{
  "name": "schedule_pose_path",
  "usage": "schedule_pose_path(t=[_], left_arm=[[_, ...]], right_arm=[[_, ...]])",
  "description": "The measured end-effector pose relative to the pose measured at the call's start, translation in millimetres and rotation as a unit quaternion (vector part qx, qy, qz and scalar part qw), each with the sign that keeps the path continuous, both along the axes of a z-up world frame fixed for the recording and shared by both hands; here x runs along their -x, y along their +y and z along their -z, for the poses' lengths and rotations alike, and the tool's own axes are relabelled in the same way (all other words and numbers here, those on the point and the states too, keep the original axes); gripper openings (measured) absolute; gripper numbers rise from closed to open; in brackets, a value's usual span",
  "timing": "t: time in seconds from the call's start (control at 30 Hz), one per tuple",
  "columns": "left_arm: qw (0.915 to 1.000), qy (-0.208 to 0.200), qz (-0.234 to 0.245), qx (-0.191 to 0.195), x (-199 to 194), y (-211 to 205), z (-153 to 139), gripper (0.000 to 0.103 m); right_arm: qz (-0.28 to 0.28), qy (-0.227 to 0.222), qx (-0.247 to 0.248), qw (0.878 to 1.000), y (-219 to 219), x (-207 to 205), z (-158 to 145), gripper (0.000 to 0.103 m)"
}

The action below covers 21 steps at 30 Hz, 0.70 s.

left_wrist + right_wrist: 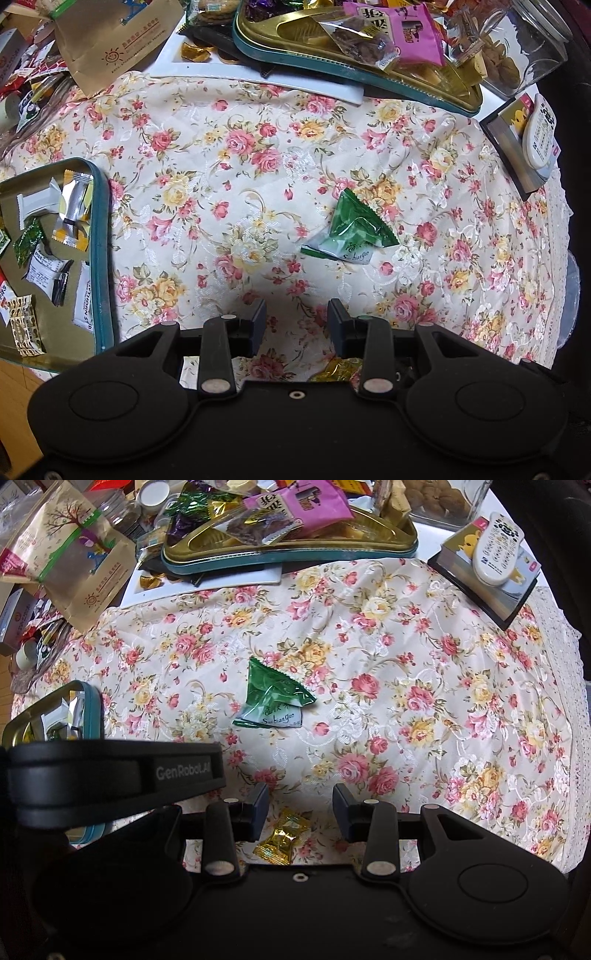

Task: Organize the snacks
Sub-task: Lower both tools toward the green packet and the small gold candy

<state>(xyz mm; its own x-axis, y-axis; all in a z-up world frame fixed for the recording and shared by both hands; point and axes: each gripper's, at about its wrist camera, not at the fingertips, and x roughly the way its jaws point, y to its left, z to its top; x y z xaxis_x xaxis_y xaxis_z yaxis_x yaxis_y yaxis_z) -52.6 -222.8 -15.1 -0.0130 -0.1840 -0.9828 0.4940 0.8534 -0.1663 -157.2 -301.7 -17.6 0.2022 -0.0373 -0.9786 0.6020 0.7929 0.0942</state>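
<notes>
Both of your grippers point down over the flowered tablecloth [207,155]. The left gripper [296,325] has its jaws parted with nothing between them. The right gripper [301,814] also stands parted and grips nothing; one gold candy [283,836] lies on the cloth below the gap, and no pad touches it.

Loose on the cloth: two pieces. One green packet [271,696] lies near the middle, well clear of both grippers. The gold candy lies toward the near edge.

Containers: two teal-rimmed tins and one clear jar. The left tin [99,236], at the left edge, holds several wrapped sweets; I count roughly eight, but the tin is cut off by the frame, so treat that as approximate. The far tin [295,552], at the far edge, carries one pink packet [295,502], one clear packet of brown pieces and other wrapped sweets. The jar [517,44], at the far right corner, holds brown biscuits.

One remote control [495,550] rests on one book at the right edge. One brown paper bag [110,40] stands at the far left.
</notes>
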Motion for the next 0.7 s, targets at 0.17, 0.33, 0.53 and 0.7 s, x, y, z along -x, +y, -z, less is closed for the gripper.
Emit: schedule_pose_path(t=[0.17,0.33,0.53,0.7], left_arm=[[0.9993,-0.002,-0.035,0.012,-12,10,-4,0.045],[0.9981,-0.003,-0.061,0.013,-24,14,-4,0.044],[0.9993,-0.023,-0.026,0.009,-21,-11,-5,0.044],[0.9995,-0.025,0.003,0.018,-12,-32,-2,0.044]], right_arm=[[0.018,-0.013,-0.012,1.0,-11,3,-7,0.041],[0.05,-0.026,-0.028,0.998,-28,7,-15,0.041],[0.092,-0.037,-0.038,0.994,-47,15,-24,0.041],[0.118,-0.042,-0.046,0.991,-60,22,-26,0.041]])
